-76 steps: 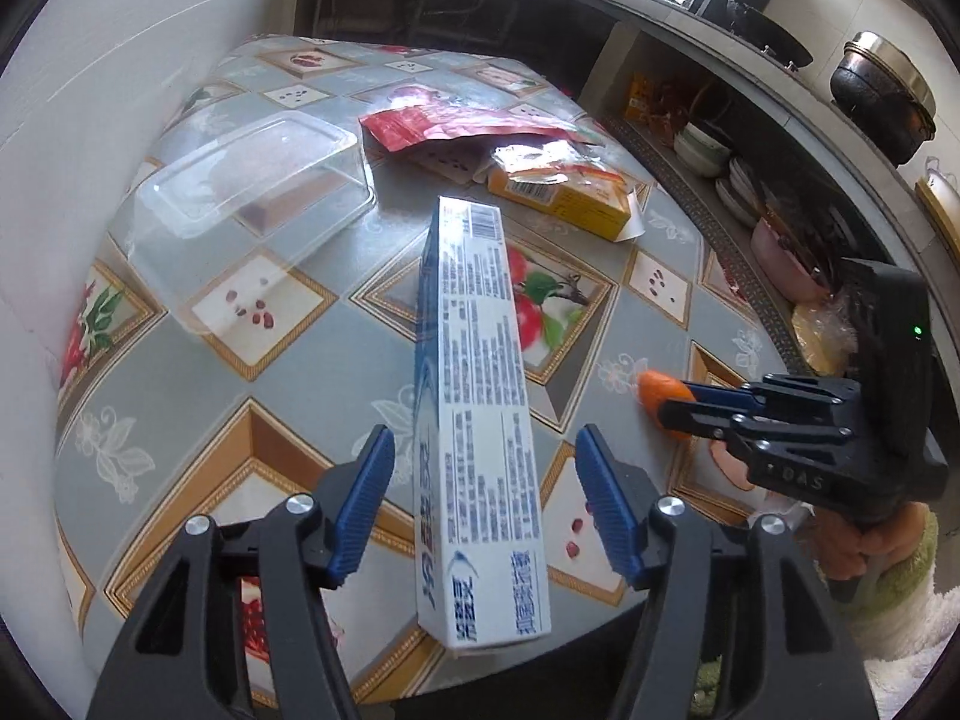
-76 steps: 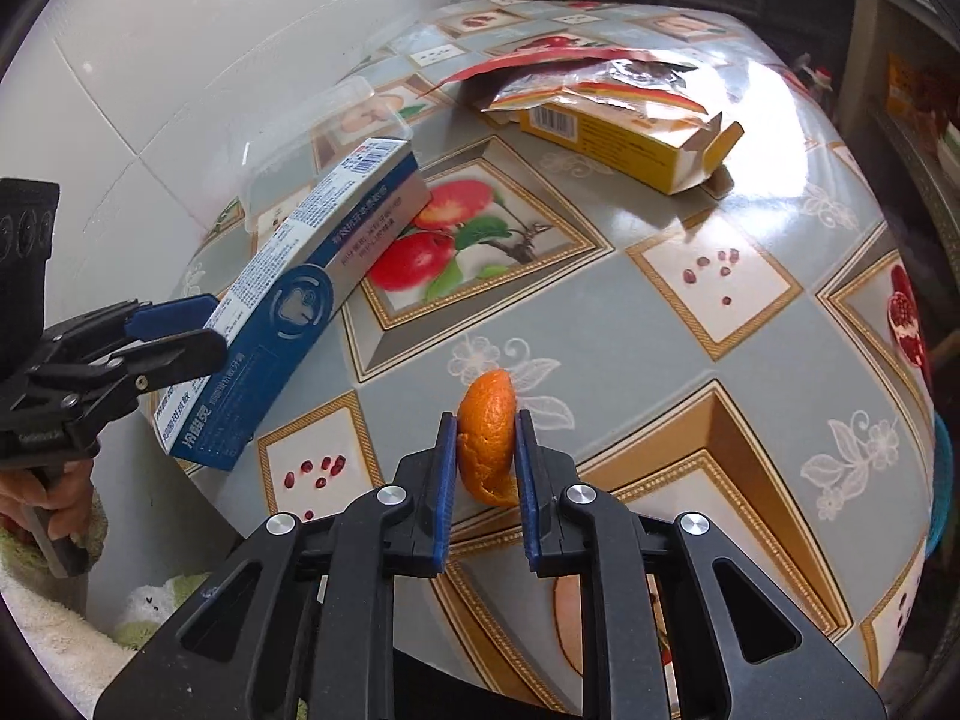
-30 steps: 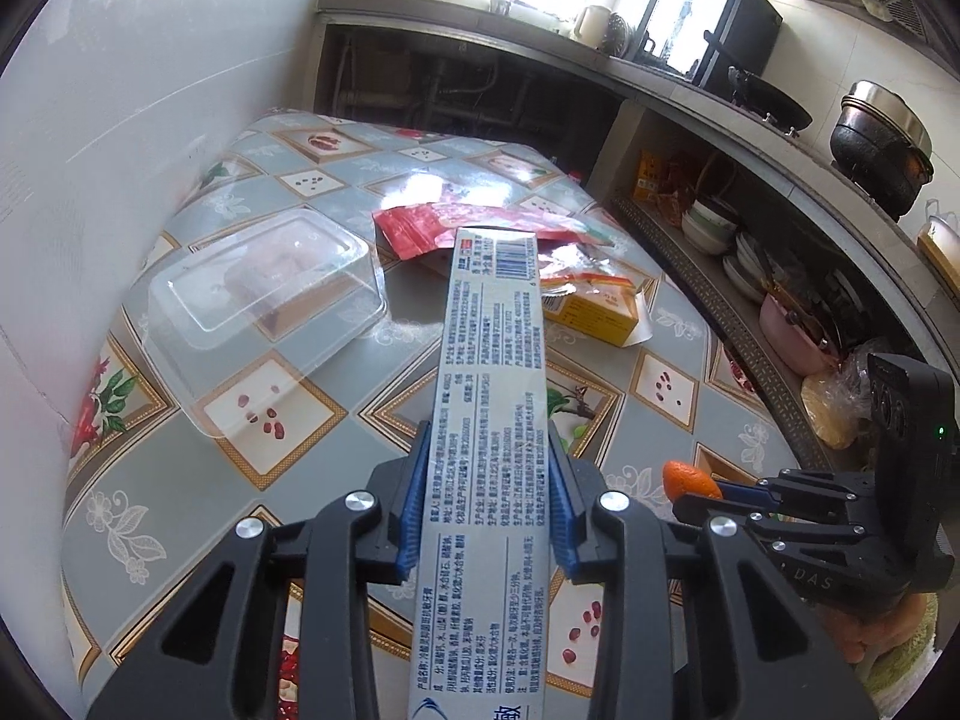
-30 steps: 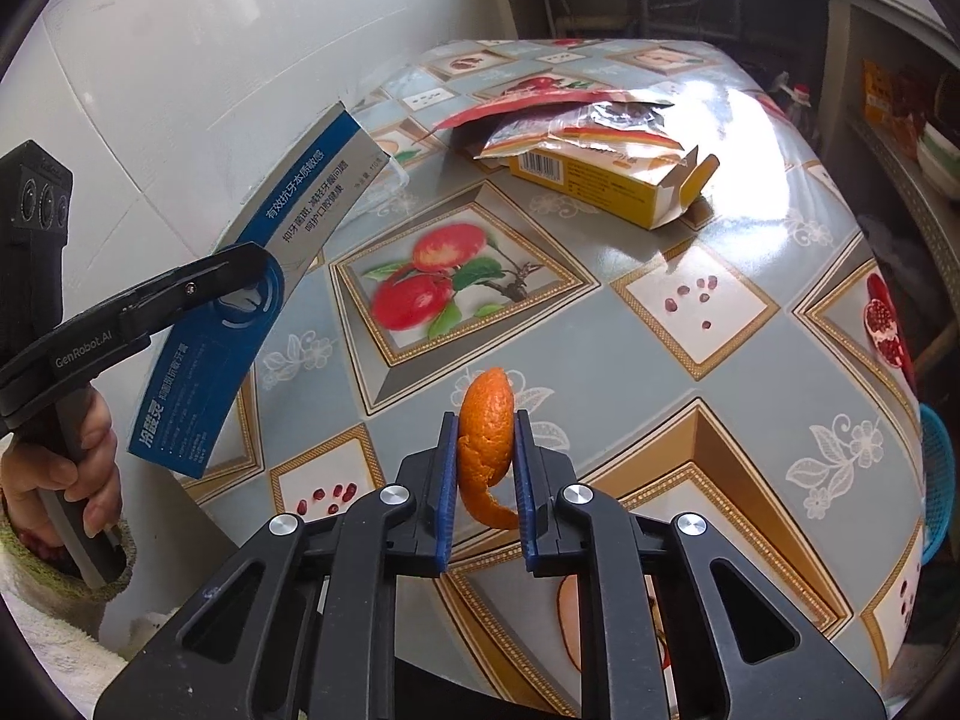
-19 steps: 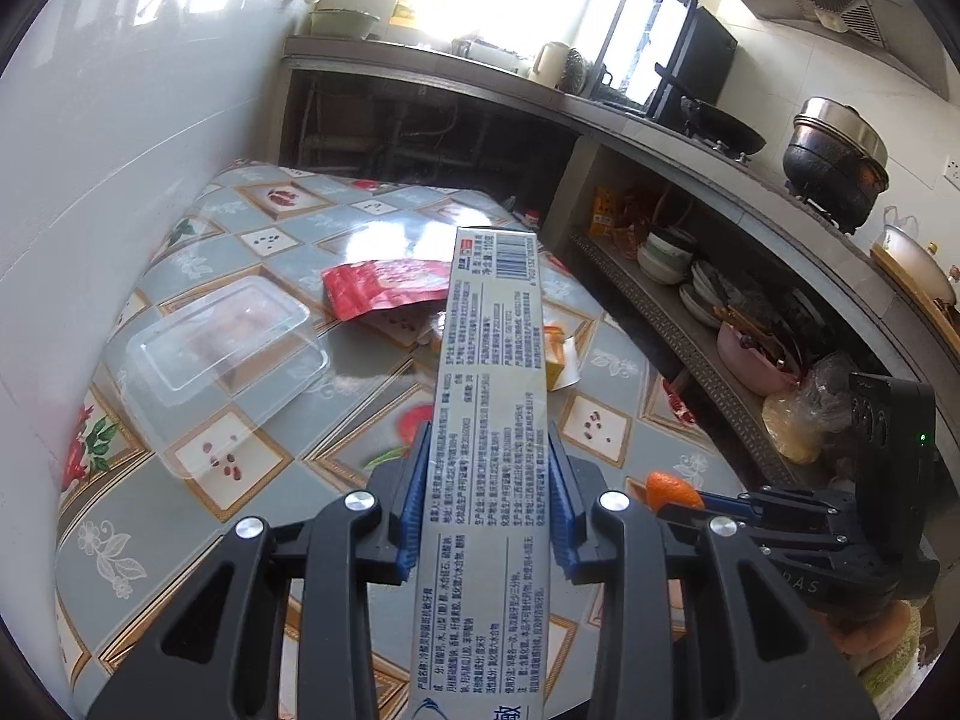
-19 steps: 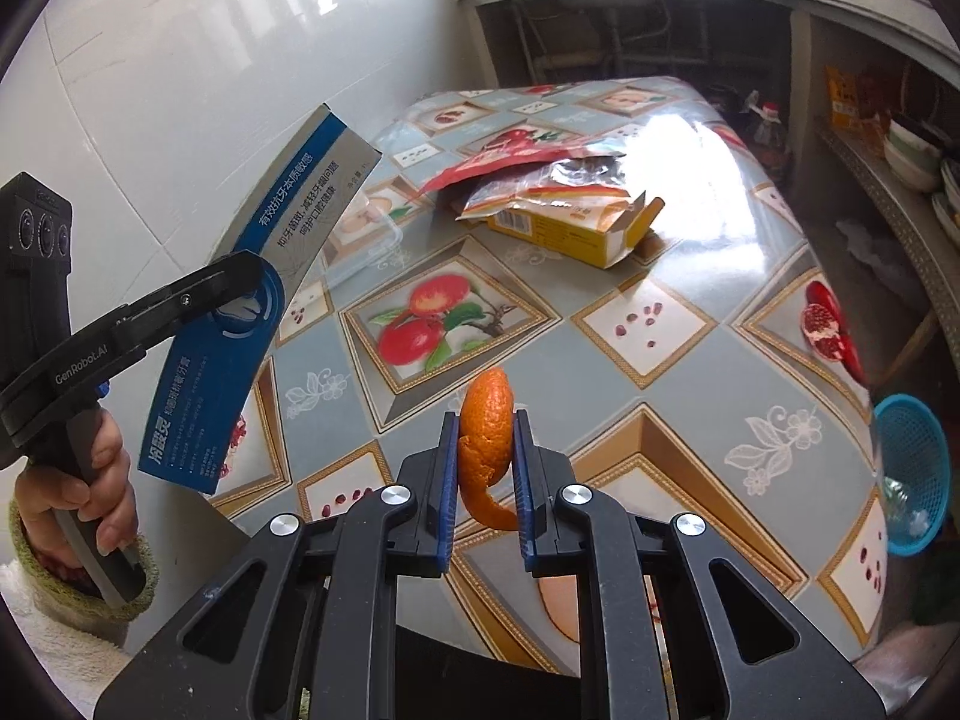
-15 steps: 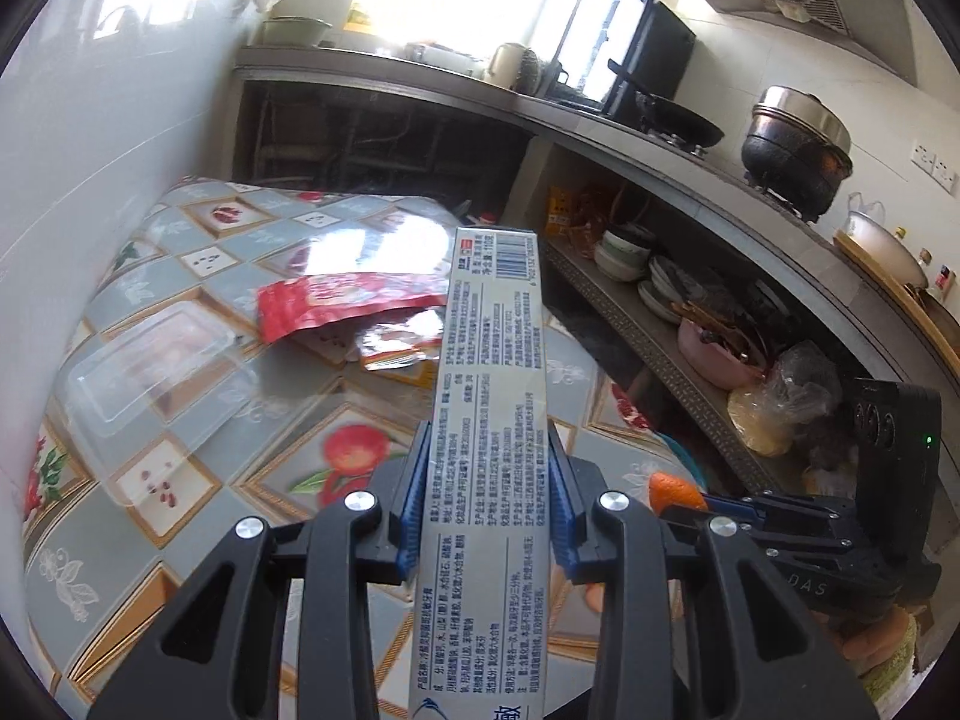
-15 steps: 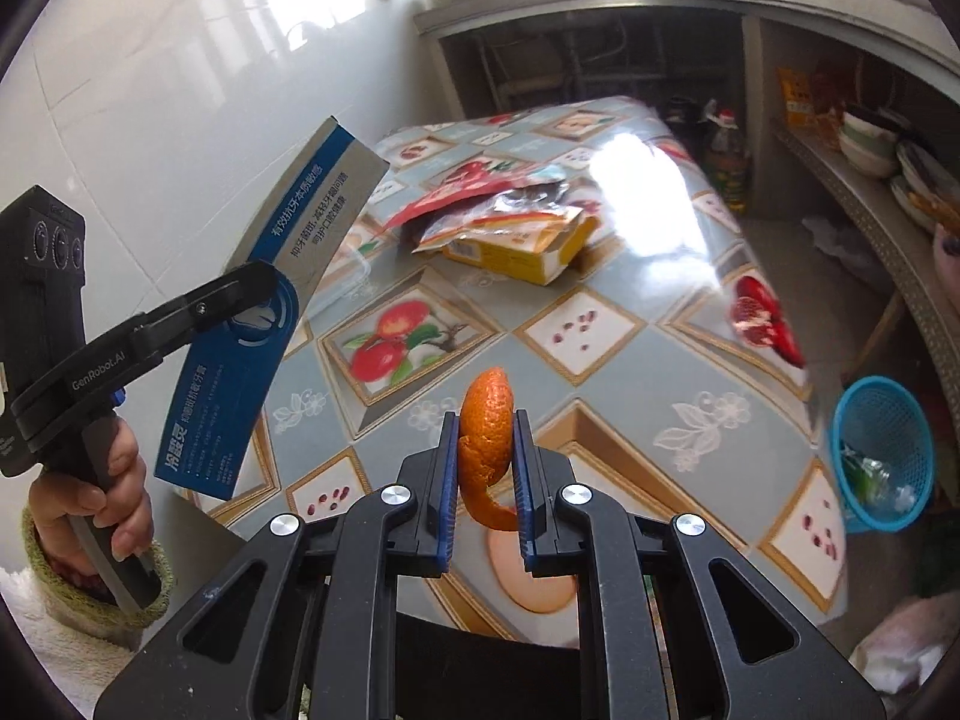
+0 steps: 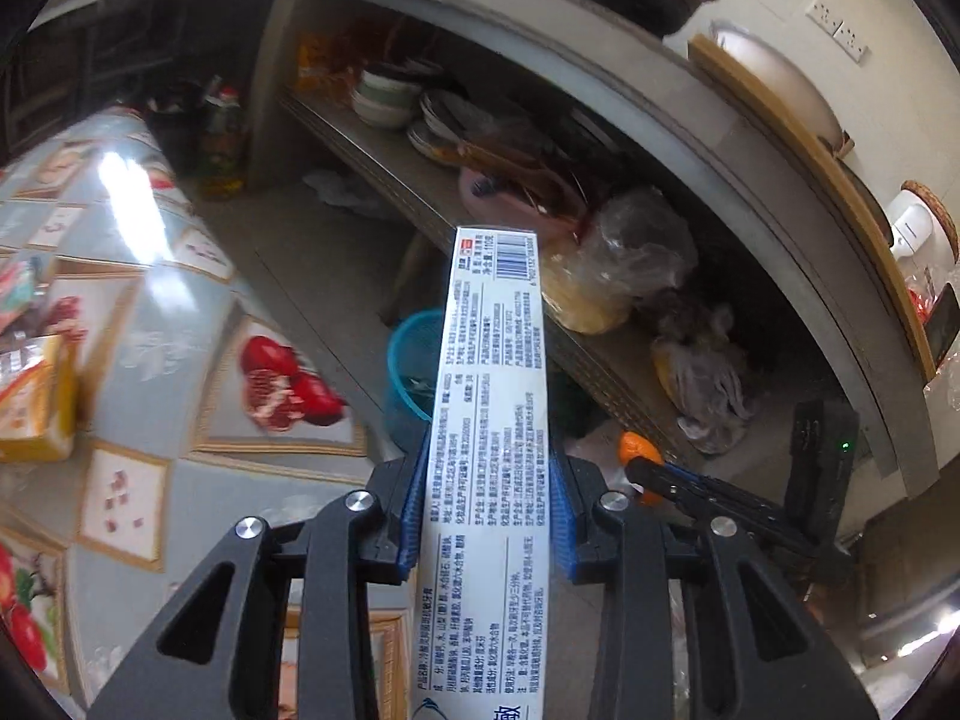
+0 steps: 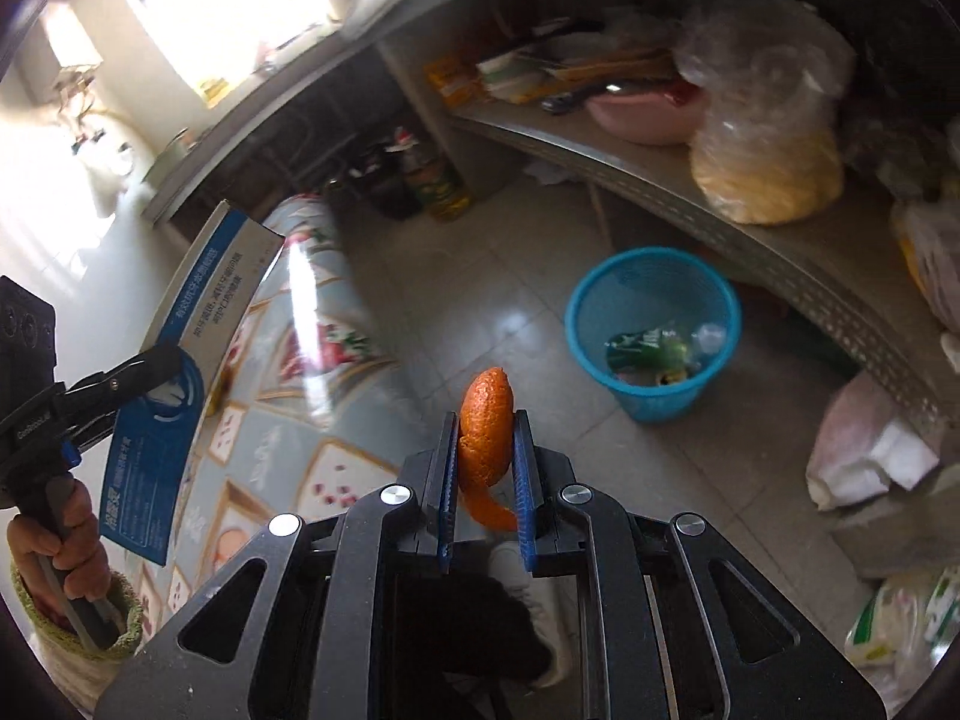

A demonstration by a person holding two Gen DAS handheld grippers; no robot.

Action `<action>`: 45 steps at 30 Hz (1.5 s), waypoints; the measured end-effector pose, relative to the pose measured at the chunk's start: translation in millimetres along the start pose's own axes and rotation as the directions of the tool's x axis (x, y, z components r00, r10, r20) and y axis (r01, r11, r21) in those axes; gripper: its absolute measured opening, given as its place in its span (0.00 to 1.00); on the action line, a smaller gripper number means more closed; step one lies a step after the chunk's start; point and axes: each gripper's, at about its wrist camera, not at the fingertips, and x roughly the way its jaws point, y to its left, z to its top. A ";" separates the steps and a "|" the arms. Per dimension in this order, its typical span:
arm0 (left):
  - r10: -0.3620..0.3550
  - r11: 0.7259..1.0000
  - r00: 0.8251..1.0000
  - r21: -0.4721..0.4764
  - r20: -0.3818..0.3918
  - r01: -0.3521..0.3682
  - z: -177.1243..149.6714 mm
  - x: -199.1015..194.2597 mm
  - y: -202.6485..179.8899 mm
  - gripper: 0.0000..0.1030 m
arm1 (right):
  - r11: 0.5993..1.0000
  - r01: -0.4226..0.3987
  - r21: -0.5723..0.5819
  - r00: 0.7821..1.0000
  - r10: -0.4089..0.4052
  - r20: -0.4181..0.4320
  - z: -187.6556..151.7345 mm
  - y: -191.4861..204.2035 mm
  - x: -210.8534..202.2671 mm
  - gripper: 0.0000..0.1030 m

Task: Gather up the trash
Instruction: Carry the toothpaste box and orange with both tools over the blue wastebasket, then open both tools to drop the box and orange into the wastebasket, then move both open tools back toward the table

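Showing only in right view: trash inside blue basket (image 10: 651,276).

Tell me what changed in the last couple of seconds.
The left gripper closed on the toothpaste box and lifted it off the table. Both grippers swung away toward the blue basket on the floor. The right gripper still clamps the orange peel.
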 end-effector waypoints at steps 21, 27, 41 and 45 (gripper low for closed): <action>0.044 0.963 0.879 -0.215 -0.474 -0.164 108.6 364.2 25.7 0.57 | 0.966 0.129 0.224 0.986 -0.100 -0.137 64.9 -141.0 201.2 0.31; 0.042 0.950 0.896 -0.260 -0.443 -0.173 108.0 355.1 42.0 0.59 | 0.939 0.187 0.289 0.976 -0.144 -0.164 68.0 -163.0 248.5 0.40; -0.012 0.984 0.961 -0.176 -0.276 -0.039 94.1 202.8 11.0 0.64 | 0.961 0.194 0.197 0.979 -0.201 0.019 22.6 -103.8 137.9 0.48; -0.013 0.993 0.984 -0.120 -0.180 -0.009 73.8 129.0 0.4 0.68 | 0.978 0.175 0.114 0.979 -0.185 0.084 9.7 -65.5 91.7 0.55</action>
